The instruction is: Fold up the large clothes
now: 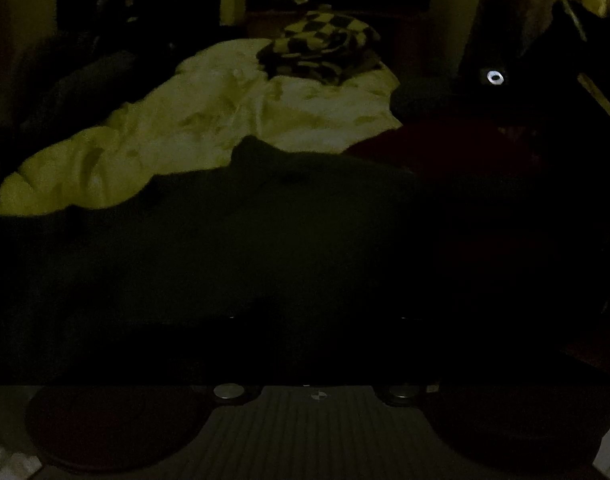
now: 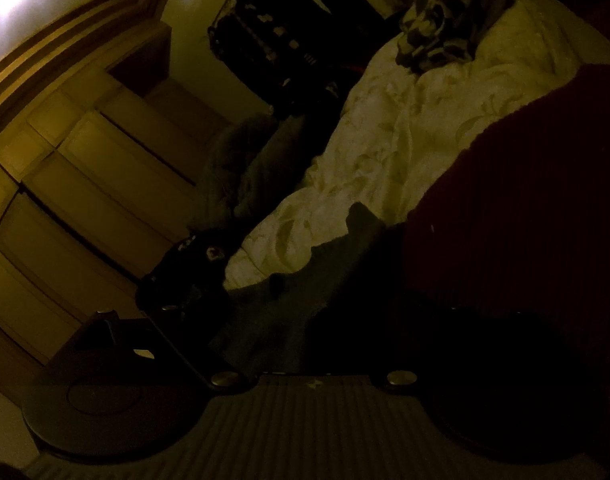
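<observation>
Directly ahead of left claw (image 1: 317, 320), dark garment (image 1: 265, 240) seen spread on bed, long axis across view; jaws lost in dark, judged wide. Right claw (image 2: 313, 320), likewise judged wide, seen at same garment's edge, beside red cloth (image 2: 525, 200). Pale quilt (image 1: 225, 112) beyond.

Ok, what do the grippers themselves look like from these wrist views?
The left gripper and right gripper look alike: grey ribbed plate, two silver round bolts, dark round discs either side. The left plate bears a small black-and-white quartered mark. Fingers are lost in darkness; no sleeves show.
</observation>
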Action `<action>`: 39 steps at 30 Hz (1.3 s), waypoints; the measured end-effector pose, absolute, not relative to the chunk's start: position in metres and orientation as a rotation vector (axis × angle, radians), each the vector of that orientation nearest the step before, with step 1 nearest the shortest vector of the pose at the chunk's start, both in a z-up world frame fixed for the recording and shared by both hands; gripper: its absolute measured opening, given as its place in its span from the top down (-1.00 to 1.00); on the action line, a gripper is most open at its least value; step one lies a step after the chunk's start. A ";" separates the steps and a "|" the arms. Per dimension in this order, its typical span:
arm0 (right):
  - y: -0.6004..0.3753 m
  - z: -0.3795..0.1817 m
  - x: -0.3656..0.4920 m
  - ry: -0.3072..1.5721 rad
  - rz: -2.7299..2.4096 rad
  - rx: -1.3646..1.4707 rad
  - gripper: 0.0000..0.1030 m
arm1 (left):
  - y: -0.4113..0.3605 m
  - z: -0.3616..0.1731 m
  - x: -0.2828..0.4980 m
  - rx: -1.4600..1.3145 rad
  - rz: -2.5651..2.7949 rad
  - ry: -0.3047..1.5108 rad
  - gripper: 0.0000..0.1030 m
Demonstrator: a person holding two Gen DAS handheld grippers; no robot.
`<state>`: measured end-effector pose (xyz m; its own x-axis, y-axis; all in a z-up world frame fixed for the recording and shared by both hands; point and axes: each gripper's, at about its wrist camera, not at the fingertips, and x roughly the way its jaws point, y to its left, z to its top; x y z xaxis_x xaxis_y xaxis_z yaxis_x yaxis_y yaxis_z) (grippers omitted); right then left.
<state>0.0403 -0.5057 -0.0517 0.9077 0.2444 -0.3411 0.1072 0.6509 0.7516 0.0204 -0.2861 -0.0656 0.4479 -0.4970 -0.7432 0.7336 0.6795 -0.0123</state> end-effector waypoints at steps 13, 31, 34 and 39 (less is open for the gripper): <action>-0.498 -0.055 0.055 0.483 0.023 0.840 -0.90 | -0.240 -0.051 0.049 0.107 -0.782 0.834 -0.15; -0.479 -0.070 0.183 0.857 -0.227 0.934 -0.33 | -0.205 -0.062 0.054 0.033 -0.827 0.798 -0.10; -0.464 -0.069 0.181 0.835 -0.225 0.826 0.57 | -0.195 -0.058 0.059 -0.005 -0.827 0.792 -0.11; -0.435 -0.032 0.185 0.704 -0.107 0.845 0.61 | -0.138 -0.031 0.079 -0.165 -0.783 0.758 -0.13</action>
